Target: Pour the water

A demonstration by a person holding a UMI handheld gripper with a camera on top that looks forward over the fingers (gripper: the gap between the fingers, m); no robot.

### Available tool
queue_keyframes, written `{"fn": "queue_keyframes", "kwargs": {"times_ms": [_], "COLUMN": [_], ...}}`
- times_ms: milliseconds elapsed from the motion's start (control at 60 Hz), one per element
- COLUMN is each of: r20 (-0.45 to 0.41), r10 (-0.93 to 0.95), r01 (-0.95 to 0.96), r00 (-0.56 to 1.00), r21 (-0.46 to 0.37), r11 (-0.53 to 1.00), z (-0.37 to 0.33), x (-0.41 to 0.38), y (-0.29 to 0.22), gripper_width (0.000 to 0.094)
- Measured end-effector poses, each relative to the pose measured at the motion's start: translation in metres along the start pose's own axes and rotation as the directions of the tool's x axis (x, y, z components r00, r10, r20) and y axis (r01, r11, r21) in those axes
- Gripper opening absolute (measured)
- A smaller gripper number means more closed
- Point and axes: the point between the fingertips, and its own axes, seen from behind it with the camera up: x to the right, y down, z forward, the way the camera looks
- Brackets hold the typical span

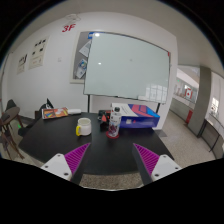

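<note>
Tongs (112, 158): stood wide apart, holding nothing, magenta pads (76, 156) facing inward over the near part of the dark bench (60, 140). Water bottle (114, 123): clear, upright on the bench, beyond the tongs and roughly in line with the gap between them. Cup (84, 126): pale yellow, upright, just beside the bottle to its left. Boxes (141, 113): blue and white, beyond the bottle to the right. Whiteboard (128, 66): large, behind the bench.
</note>
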Motion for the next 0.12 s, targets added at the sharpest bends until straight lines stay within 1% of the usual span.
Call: {"fn": "queue_keyframes", "kwargs": {"times_ms": [117], "r20": [0.000], "r10": [0.006], "r01": [-0.006], "r00": [1.000], "r21": [-0.002], "r11": [1.000], "z": [-0.0097], "x": [0.0023], "y": [0.0021], "gripper_width": [0.0843]}}
